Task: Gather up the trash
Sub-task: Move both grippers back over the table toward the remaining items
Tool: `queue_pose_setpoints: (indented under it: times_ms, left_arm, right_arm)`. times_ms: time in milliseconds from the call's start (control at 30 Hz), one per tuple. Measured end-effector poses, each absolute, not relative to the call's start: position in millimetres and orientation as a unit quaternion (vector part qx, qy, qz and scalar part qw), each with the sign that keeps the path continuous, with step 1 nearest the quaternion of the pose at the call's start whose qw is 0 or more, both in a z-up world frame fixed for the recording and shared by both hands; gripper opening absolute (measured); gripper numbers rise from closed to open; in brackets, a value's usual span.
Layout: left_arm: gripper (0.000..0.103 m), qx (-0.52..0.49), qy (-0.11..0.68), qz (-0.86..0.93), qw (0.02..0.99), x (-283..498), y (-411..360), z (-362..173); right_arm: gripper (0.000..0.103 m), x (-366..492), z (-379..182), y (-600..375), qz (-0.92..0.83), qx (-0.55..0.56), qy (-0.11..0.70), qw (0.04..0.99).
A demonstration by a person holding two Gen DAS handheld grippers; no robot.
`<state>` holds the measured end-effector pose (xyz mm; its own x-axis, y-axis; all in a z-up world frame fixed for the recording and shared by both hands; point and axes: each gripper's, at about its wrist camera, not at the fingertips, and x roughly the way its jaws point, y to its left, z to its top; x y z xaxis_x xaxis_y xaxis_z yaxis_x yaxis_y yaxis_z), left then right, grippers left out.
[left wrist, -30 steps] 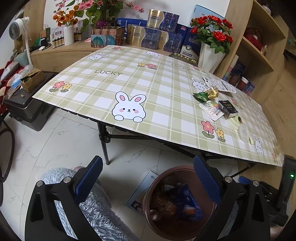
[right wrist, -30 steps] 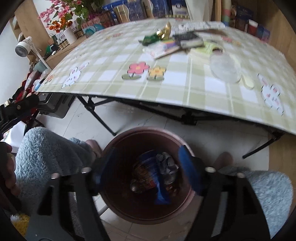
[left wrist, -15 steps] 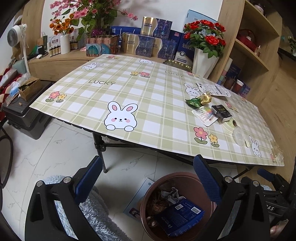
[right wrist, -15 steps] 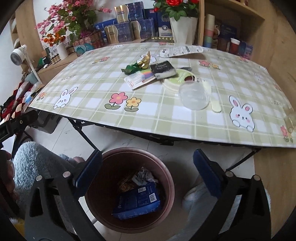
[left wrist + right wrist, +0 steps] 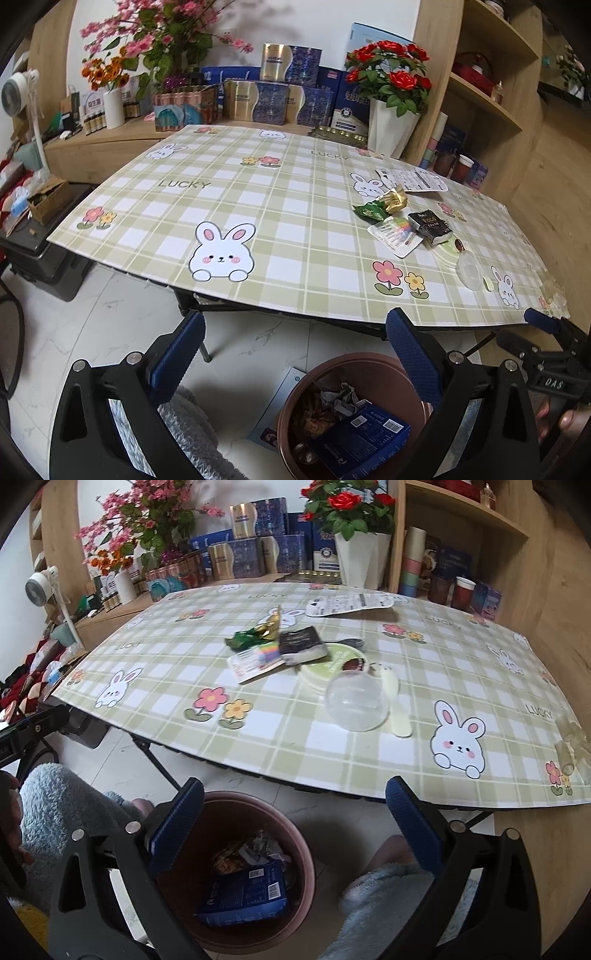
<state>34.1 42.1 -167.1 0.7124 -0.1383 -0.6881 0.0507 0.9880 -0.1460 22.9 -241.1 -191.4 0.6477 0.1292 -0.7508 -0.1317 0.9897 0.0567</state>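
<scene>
**Both tongs empty over the bin, litter waiting up on the table**

While poised low beside the bin (image 5: 236, 871), right gripper (image 5: 293, 830) spread wide, nothing between the blue pads. Left gripper (image 5: 293, 363) likewise released and empty, hanging off to the bin's left. Inside the bin: a blue box (image 5: 243, 897) atop crumpled wrappers.

Outward and upward, past the table (image 5: 332, 775) edge, the remaining trash in one cluster: clear lid (image 5: 356, 701) nearest the edge, a pale spoon (image 5: 395, 701) just beside it with its long axis running toward the tongs, a green tub lid (image 5: 325, 666) behind, then a black packet (image 5: 301, 644) touching a white card (image 5: 255, 661), and green-and-gold candy wrappers (image 5: 258, 633) farther back. Printed sheet (image 5: 347, 603) farthest off, possibly trash too, though hard to tell at that range.

Key relation: cluster dead ahead and above the right gripper, but well off to the right of the left one. Right hand judged nearer, so likely the better choice, lifting up and forward over the edge to the clear lid first.
</scene>
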Motion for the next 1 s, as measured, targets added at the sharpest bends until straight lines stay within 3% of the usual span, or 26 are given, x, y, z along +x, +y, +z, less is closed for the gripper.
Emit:
queue_pose_setpoints:
  times_ms: [800, 1000]
  left_arm:
    - [0.096, -0.033, 0.390, -0.077, 0.917, 98.4, 6.3, -178.8]
    - [0.096, -0.038, 0.398, -0.067, 0.914, 102.0, 13.2, -184.9]
  right_arm:
    - [0.096, 53.3, -206.2, -279.8, 0.070, 0.057, 0.412, 0.907]
    - [0.087, 66.9, -209.1, -283.0, 0.071, 0.078, 0.414, 0.904]
